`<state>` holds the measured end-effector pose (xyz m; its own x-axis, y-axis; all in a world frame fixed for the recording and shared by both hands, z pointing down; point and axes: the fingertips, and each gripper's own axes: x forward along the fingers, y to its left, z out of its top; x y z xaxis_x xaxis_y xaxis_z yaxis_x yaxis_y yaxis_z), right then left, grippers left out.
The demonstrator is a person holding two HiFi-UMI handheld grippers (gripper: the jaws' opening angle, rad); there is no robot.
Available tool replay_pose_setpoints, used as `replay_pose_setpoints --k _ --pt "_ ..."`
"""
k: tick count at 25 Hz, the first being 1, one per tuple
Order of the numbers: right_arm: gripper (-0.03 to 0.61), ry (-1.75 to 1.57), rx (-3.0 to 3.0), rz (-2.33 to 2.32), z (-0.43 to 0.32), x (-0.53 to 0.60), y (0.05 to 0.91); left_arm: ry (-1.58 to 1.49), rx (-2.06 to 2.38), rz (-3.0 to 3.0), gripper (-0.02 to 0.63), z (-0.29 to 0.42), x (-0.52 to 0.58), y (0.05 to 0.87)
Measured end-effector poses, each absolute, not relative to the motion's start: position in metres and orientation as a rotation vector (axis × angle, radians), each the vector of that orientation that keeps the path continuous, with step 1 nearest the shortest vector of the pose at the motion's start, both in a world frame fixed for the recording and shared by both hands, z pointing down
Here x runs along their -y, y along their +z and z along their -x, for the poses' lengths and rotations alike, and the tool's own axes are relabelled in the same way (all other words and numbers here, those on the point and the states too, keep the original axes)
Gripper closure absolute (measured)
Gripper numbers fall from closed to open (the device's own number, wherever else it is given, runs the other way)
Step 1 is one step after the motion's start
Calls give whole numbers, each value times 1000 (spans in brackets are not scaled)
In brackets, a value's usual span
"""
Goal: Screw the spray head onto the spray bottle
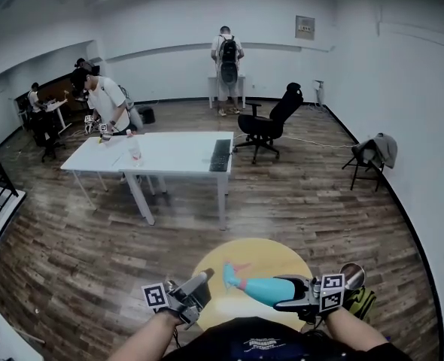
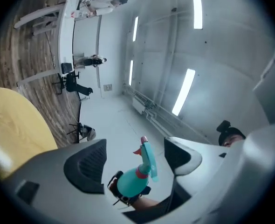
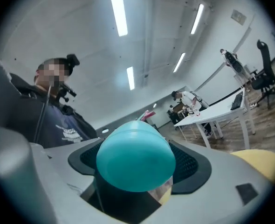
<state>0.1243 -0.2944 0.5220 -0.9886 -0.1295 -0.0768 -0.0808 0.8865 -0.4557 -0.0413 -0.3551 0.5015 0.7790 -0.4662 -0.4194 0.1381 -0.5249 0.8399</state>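
Observation:
A teal spray bottle (image 1: pixel 271 289) lies level over the round yellow table (image 1: pixel 256 256), with my right gripper (image 1: pixel 303 298) shut on its body. Its teal spray head (image 1: pixel 232 275) with a pink collar and nozzle sits on the neck and points left. In the right gripper view the bottle's rounded base (image 3: pixel 135 160) fills the gap between the black pads (image 3: pixel 189 164). My left gripper (image 1: pixel 199 283) hangs just left of the spray head, open and apart from it. The left gripper view shows the bottle (image 2: pixel 130 182) and spray head (image 2: pixel 148 158) beyond its spread, empty jaws.
A long white table (image 1: pixel 169 155) with a keyboard (image 1: pixel 220 155) stands mid-room, a person bending at its far left end. Behind it are a black office chair (image 1: pixel 271 122), a folding chair with cloth (image 1: pixel 372 155) at the right wall, and a person with a backpack (image 1: pixel 227 55).

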Motion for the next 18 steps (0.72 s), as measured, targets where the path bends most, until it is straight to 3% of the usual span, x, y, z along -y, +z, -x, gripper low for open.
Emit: replay_pose_setpoints --k 3,4,5,13,18 --pt "144 -483 -3215 99 -110 278 537 -442 120 -2247 226 -8 323 502" --pt "144 -431 -3270 48 -105 274 539 -274 94 -2373 292 -25 312 507" --pt "144 -428 -3287 -6 -103 272 538 -123 73 -2489 472 -38 302 513" --pt "143 -656 -3367 -320 -110 252 570 392 -105 -2723 469 -70 273 520" --pt "143 -736 -3109 -157 -113 274 538 -20 19 -2478 457 -57 298 508"
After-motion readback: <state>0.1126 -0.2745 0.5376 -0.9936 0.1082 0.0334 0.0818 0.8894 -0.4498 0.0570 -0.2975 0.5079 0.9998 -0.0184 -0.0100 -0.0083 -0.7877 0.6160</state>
